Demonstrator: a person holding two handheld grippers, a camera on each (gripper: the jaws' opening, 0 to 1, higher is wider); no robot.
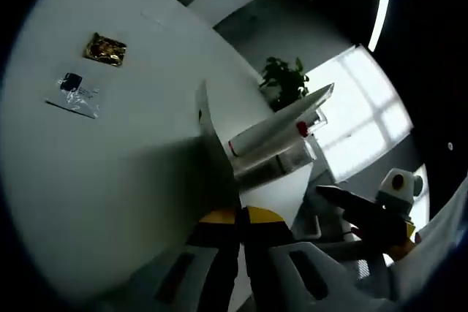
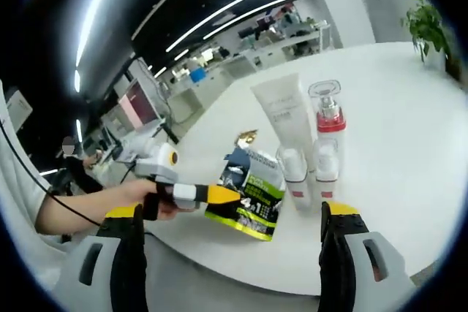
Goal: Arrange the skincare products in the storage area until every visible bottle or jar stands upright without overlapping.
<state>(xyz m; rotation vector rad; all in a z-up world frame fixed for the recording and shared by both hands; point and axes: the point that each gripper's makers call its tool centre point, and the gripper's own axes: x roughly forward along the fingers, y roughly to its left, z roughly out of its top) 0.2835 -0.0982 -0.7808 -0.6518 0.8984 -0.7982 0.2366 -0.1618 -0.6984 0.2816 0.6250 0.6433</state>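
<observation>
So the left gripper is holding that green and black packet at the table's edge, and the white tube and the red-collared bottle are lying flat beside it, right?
Not quite. The white tube and the red-collared bottle stand upright, not flat, as the right gripper view shows. The rest holds: the left gripper grips the green and black packet near the edge of the table, beside them.

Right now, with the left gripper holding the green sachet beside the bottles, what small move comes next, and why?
Probably lower the left gripper and stand the green sachet on bare table clear of the small white bottle: its fingers grip it close beside that upright bottle.
</observation>
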